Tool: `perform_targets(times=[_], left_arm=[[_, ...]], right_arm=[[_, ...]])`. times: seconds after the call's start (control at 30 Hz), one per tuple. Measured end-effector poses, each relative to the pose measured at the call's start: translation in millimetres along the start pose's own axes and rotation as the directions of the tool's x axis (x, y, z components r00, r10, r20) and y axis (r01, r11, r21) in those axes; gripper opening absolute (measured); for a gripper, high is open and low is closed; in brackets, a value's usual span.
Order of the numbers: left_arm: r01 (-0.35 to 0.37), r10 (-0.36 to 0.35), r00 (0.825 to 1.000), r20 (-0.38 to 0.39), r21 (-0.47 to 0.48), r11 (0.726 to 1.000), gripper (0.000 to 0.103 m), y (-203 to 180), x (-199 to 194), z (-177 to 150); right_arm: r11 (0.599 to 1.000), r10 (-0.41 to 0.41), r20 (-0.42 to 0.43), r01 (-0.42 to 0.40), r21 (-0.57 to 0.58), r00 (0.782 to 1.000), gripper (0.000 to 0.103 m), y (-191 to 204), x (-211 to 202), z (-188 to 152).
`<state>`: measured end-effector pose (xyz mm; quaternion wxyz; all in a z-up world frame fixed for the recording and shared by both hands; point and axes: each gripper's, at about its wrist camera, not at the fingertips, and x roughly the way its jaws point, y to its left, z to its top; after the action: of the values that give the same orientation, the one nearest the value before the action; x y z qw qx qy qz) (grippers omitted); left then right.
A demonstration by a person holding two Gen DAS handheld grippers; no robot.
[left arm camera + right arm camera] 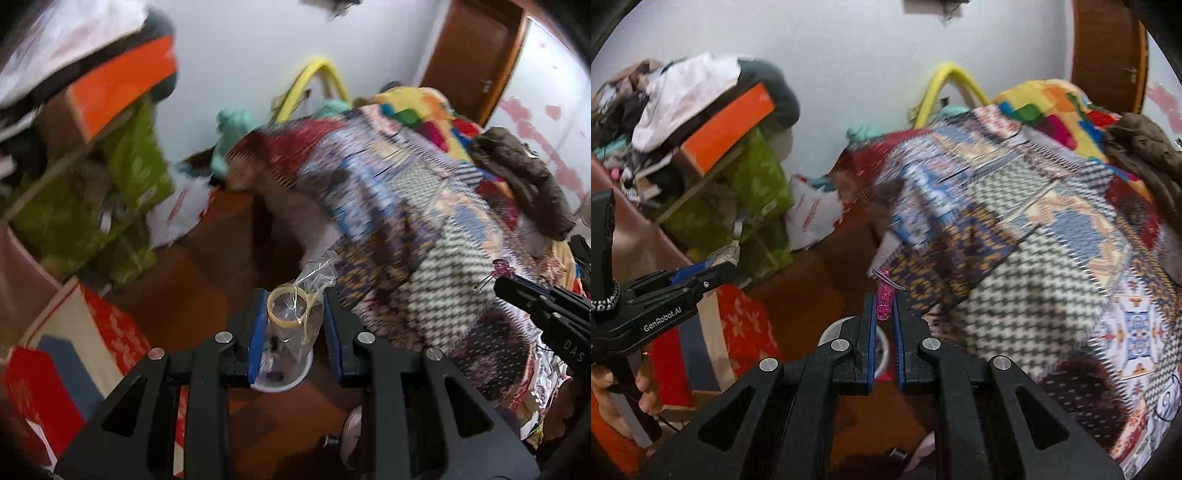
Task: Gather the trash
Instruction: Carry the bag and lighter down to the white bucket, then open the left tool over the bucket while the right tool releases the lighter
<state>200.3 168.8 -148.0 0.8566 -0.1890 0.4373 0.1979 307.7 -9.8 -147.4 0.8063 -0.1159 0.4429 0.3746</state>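
My left gripper (295, 295) is shut on a clear plastic bag (312, 280) with a roll of tape (288, 308) in it, held above a brown floor beside the bed. It also shows at the left of the right wrist view (720, 264). My right gripper (885, 295) is shut on a small pink glittery piece with thin threads (884, 297), held at the edge of the patchwork bedspread (1034, 258). The right gripper also shows at the right edge of the left wrist view (498, 284).
A bed with the patchwork cover (424, 221) and a brown garment (524, 173) fills the right. Green bags (122, 177), an orange box (122, 88), a white plastic bag (181, 210) and red-white cartons (92, 332) crowd the left. A white bowl (280, 384) lies on the floor below.
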Motion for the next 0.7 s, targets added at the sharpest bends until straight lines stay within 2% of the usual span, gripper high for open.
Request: perform_targets(times=[0.1,0.27,0.5,0.7], left_arm=[[-0.024,0.022,0.999,-0.046,-0.037,0.999,0.029,28,18,-15],[-0.049,0.038,0.990,-0.136,-0.073,0.996,0.029,55,52,-36],[-0.049,0.038,0.969,-0.244,-0.039,0.998,0.029,60,97,-54],[-0.017,0.006,0.947,-0.322,-0.031,0.999,0.029,52,134,-66]], right_arm=[[1.000,0.023,-0.055,-0.024,-0.009,0.998,0.008,19,28,-5],[0.997,0.062,-0.144,-0.067,-0.026,0.988,0.008,44,74,-15],[0.995,0.076,-0.257,-0.091,-0.045,0.963,0.008,64,131,-23],[0.995,0.078,-0.362,-0.096,-0.031,0.929,0.008,70,177,-25]])
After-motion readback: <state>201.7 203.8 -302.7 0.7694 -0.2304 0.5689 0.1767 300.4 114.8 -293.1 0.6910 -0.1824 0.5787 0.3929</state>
